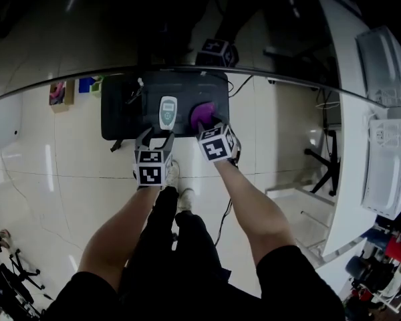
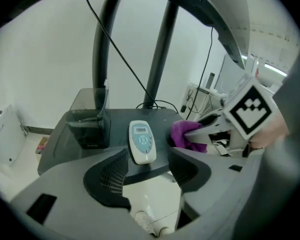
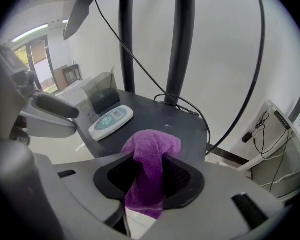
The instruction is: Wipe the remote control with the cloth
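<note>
— Left tongs (image 2: 147, 159) first: what have you got?
— Wide open, holding nothing. I see the remote (image 2: 142, 141) flat on the table (image 1: 120, 112), its near end just between my tips.
— Right tongs (image 3: 151, 164)?
— Clamped on the cloth (image 3: 152, 144), which hangs through the jaws, right of the remote and apart from it.

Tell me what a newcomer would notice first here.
The purple cloth stands out, pinched in the right hand-held gripper at the near edge of the dark table. To its left lies a white remote control, the open left hand-held gripper just short of it.
</note>
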